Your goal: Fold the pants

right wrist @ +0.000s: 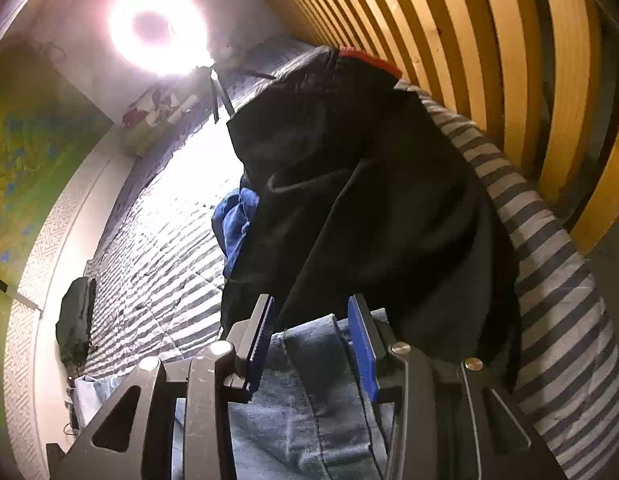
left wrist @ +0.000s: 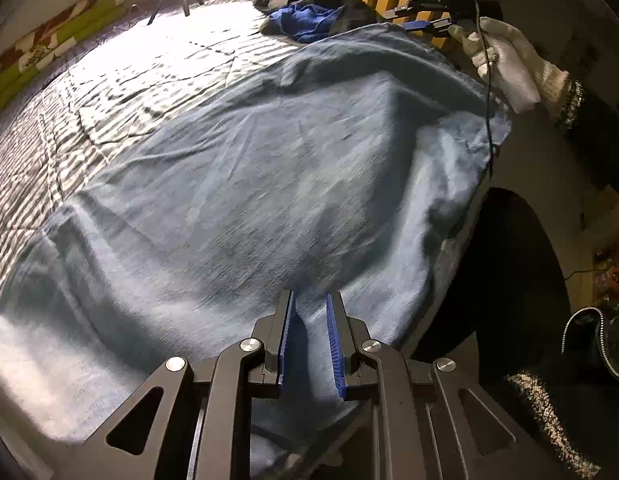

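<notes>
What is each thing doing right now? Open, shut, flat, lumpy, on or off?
Left gripper: open, jeans cloth between its fingers, not pinched.
Right gripper: open, above the jeans' edge.
Jeans: spread on the bed, wrinkled, right edge bunched up.
Dark clothes: crumpled in a heap.
Blue garment: crumpled.
Ring light: on.

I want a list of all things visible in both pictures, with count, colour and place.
jeans: one, light blue, spread across the bed
bedcover: one, grey-and-white striped, under the jeans
dark clothes: one pile, black, far end by the slats
blue cloth: one, bright blue, beside the pile
slats: many, yellow wood, behind the bed
lamp: one, white ring, far end
left gripper: black, blue pads, open over the jeans
right gripper: same, open over the jeans' edge
glove: white, on the right hand
</notes>
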The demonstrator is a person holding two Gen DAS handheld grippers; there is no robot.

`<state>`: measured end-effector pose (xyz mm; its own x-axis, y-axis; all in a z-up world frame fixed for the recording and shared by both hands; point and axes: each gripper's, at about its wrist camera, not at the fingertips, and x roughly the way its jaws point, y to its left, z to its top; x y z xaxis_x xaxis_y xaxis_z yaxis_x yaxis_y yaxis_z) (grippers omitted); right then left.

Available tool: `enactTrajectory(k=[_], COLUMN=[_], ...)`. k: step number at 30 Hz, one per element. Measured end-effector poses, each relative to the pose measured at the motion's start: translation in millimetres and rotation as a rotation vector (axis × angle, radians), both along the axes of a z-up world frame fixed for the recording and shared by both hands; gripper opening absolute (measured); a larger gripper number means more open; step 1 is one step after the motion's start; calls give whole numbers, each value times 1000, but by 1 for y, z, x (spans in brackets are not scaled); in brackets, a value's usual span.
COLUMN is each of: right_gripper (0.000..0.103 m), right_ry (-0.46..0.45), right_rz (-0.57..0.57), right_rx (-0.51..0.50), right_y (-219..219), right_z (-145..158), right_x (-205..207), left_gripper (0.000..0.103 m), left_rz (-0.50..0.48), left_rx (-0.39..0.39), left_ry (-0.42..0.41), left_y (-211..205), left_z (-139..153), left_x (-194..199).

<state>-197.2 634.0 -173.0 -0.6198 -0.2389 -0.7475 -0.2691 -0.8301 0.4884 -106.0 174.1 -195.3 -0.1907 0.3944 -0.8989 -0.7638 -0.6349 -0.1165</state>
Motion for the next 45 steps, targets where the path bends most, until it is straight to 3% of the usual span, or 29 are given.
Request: enactTrajectory(k=[5,6,7,15,18,23,27,32,35,38,41,45], right_gripper=[35,31,17,4,4,4,3,1,1,5,17,23], right_ry=[13,23,30,57,74,-2,31,-112,-121,-130,-92,-30], right_rz=[38,49,51,19,2,-40,-49,-87,-84,-66,-57,47], right_rx=[37,56,73,184,147,155,234,342,310,321,333,291], right_y=[-11,-14,-16,-20,-7,-10,-15,-13,-13,-14,-20,-52], right_z=[5,9,12,40,42,20,35,-1,-4,8,28,52], right_x=[4,8,10,30,32,14,12,-6,-5,3,23,42], left_gripper=[17,17,17,17,17,17,17,17,18,19,21,26], left_rz=[6,7,7,4,-3,-7,-6,1,4,29,89,197], left_rx=[-8,-9,-13,-24,-27,-32,-26,-21,-15,-3,31,50], left_ry=[4,4,2,10,10,11,16,18,28,35,49,98], left_y=[-1,-1,0,8,9,12,14,14,8,-3,-24,-68], left_z=[-5,-5,-6,-6,-7,-7,-5,-4,2,10,24,46], left_x=[-1,-1,-2,-2,-1,-3,-4,-1,5,8,11,18])
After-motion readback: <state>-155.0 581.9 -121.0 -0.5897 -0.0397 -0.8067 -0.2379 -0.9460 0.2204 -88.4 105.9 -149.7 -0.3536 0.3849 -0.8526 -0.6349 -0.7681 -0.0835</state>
